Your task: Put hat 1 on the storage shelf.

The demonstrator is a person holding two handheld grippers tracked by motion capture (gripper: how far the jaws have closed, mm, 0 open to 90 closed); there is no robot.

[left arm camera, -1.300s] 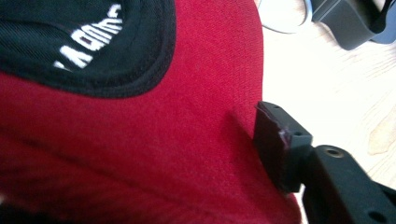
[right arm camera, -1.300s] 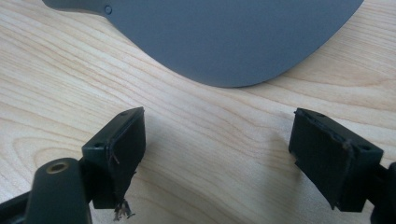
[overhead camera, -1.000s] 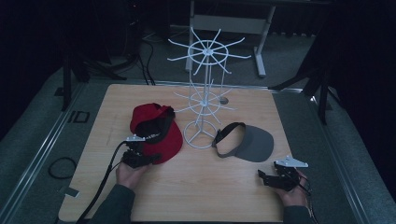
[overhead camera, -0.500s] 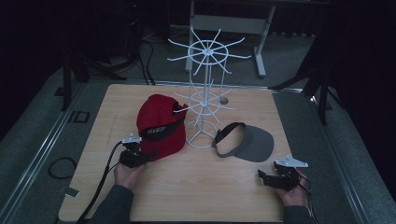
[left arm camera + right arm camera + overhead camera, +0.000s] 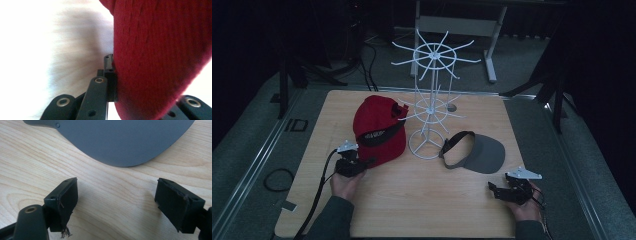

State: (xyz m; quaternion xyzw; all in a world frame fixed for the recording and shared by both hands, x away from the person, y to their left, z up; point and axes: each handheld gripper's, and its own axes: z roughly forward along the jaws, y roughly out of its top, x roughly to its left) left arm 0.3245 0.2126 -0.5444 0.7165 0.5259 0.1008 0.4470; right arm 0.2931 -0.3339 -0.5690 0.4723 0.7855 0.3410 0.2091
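Left gripper (image 5: 362, 164): clamped on the soft red cloth cap (image 5: 379, 131), black band writing too blurry.
Right gripper (image 5: 116, 202): jaws apart, near the flat grey visor (image 5: 120, 140).

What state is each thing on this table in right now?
Red cap: tilted up, brim pinched.
Left hand-held gripper: shut on the red cap.
Right hand-held gripper: open, holding nothing, above bare wood.
Grey visor: lying flat, untouched.
White wire rack: upright, nothing hung on it.
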